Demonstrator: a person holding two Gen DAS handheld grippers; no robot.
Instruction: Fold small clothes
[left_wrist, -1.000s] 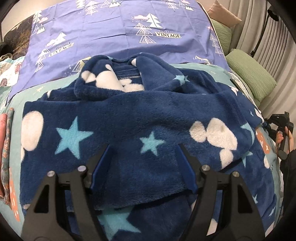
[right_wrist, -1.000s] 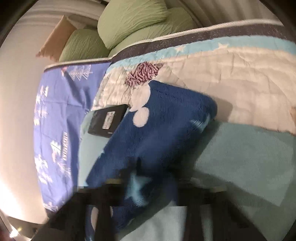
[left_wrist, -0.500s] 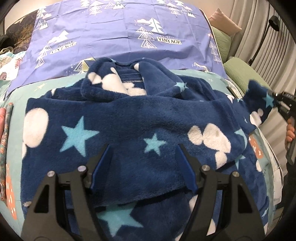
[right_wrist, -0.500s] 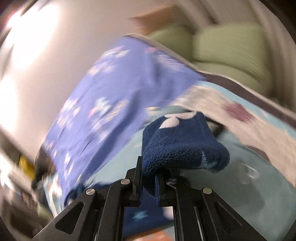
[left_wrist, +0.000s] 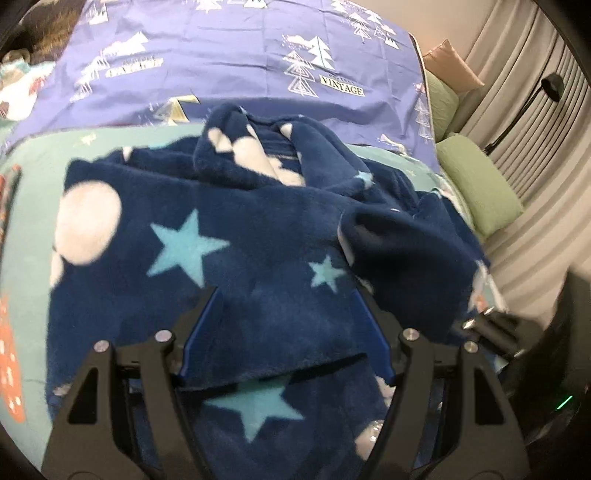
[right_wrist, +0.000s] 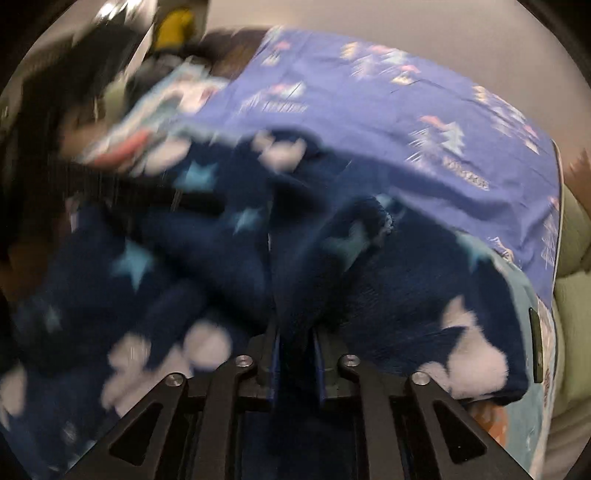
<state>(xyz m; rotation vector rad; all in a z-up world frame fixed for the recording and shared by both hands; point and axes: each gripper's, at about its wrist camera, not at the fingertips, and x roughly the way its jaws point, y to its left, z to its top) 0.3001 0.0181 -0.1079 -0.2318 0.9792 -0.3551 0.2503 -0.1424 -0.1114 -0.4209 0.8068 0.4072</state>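
A navy fleece garment (left_wrist: 229, 236) with light-blue stars and white blobs lies spread on the bed. My left gripper (left_wrist: 286, 332) is open, its jaws wide apart, resting low over the garment's front hem. My right gripper (right_wrist: 295, 332) is shut on the garment's sleeve (right_wrist: 332, 251), which is pulled inward over the garment's body. In the left wrist view the folded-over sleeve (left_wrist: 402, 236) lies across the right side, and the right gripper's black body (left_wrist: 491, 328) shows at the right edge. The right wrist view is motion-blurred.
The garment lies on a teal quilt (left_wrist: 33, 206) over a purple sheet (left_wrist: 236, 55) printed with trees. Green pillows (left_wrist: 476, 184) and pleated curtains (left_wrist: 535, 110) are on the right. A black lamp (left_wrist: 550, 85) stands by the curtains. Other clothes (right_wrist: 173, 99) lie at the far left.
My right gripper has carried the sleeve from the bed's right edge inward across the garment. The left gripper stayed open and crept slightly forward.
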